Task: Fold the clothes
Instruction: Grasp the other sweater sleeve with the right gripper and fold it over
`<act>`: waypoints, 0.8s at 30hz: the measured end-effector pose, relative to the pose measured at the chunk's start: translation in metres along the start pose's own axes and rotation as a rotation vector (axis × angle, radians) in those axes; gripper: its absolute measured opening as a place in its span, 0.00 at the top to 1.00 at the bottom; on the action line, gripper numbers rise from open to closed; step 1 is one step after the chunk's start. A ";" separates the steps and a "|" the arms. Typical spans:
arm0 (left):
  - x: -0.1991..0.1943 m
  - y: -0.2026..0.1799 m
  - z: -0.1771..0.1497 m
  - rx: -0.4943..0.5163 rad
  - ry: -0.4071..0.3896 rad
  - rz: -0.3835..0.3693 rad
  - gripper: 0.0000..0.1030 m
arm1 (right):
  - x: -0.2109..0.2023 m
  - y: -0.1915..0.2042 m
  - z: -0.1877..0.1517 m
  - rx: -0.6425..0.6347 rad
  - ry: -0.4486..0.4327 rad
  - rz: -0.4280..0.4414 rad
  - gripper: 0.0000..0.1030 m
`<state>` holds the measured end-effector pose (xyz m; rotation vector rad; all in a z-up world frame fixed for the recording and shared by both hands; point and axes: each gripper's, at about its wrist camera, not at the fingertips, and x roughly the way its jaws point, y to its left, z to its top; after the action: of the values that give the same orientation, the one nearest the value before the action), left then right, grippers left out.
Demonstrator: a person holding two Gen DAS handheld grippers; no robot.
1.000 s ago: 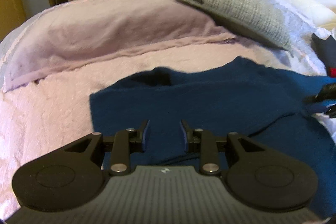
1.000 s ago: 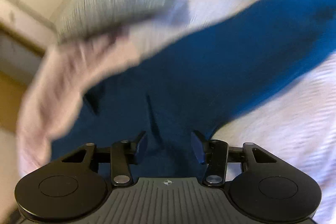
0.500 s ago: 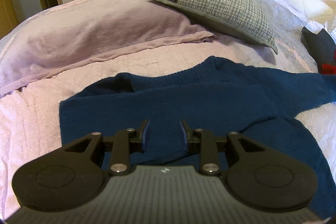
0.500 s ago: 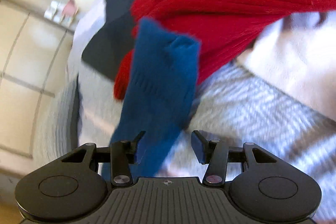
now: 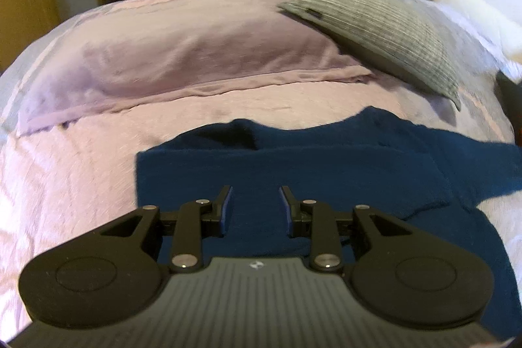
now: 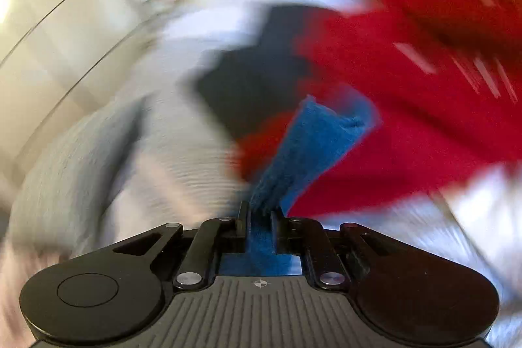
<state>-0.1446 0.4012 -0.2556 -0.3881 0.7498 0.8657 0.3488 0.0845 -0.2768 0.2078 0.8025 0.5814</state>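
Right tongs [image 6: 259, 212]: now clenched on the blue sleeve [image 6: 313, 145]; half a second ago spread beside it.
Left tongs [image 5: 255, 206]: still released above the blue sweater [image 5: 326, 165] on the bed [image 5: 81, 168].

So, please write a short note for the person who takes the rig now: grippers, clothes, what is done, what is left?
Left gripper: open, above the blue sweater, holding nothing.
Right gripper: shut on the sweater's sleeve cuff, beside the red garment.
Sweater lies on the bed, one side apparently already folded in.
Left: bring the held sleeve across the body, then fold the body.
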 end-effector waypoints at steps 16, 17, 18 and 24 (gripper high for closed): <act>-0.020 0.087 -0.036 -0.215 0.066 -0.026 0.74 | -0.071 0.357 -0.250 -0.822 0.424 0.528 0.43; -0.016 0.087 -0.039 -0.223 0.076 -0.042 0.73 | -0.074 0.349 -0.257 -0.833 0.441 0.512 0.43; -0.011 0.085 -0.042 -0.232 0.085 -0.058 0.73 | -0.073 0.336 -0.257 -0.816 0.467 0.479 0.43; 0.036 0.076 -0.034 -0.305 0.101 -0.155 0.72 | -0.034 0.249 -0.197 -0.545 0.506 0.216 0.43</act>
<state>-0.2042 0.4465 -0.3060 -0.7562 0.6712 0.8197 0.0841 0.2627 -0.2941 -0.3738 1.0798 1.0566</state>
